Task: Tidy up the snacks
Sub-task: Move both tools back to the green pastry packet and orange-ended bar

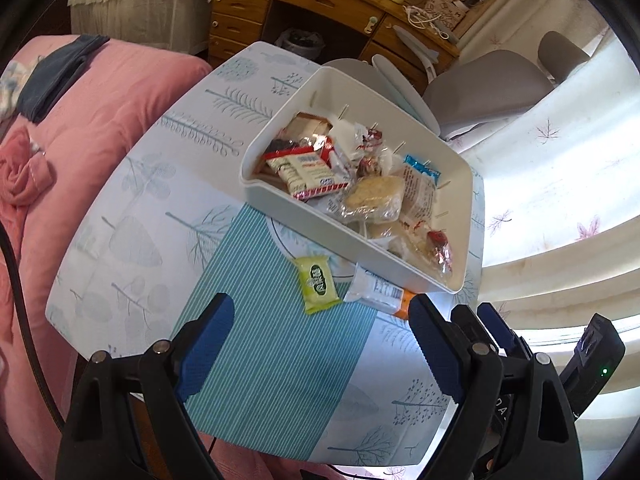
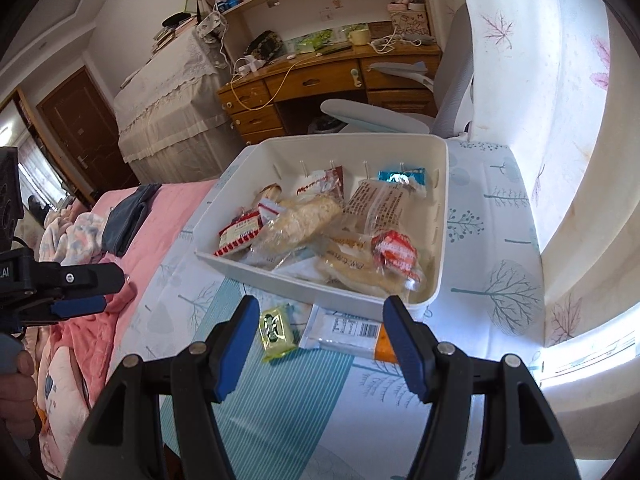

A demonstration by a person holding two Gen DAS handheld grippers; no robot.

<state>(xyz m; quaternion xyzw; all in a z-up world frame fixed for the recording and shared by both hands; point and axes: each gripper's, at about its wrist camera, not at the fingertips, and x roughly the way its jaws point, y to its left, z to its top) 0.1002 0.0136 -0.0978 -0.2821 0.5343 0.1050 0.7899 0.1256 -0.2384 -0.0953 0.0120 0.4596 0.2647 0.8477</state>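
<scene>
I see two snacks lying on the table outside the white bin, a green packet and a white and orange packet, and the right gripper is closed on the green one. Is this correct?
Not quite. The right gripper is open and holds nothing; the green packet lies on the table untouched, as the right wrist view shows. The white and orange packet is indeed beside it, outside the white bin.
</scene>
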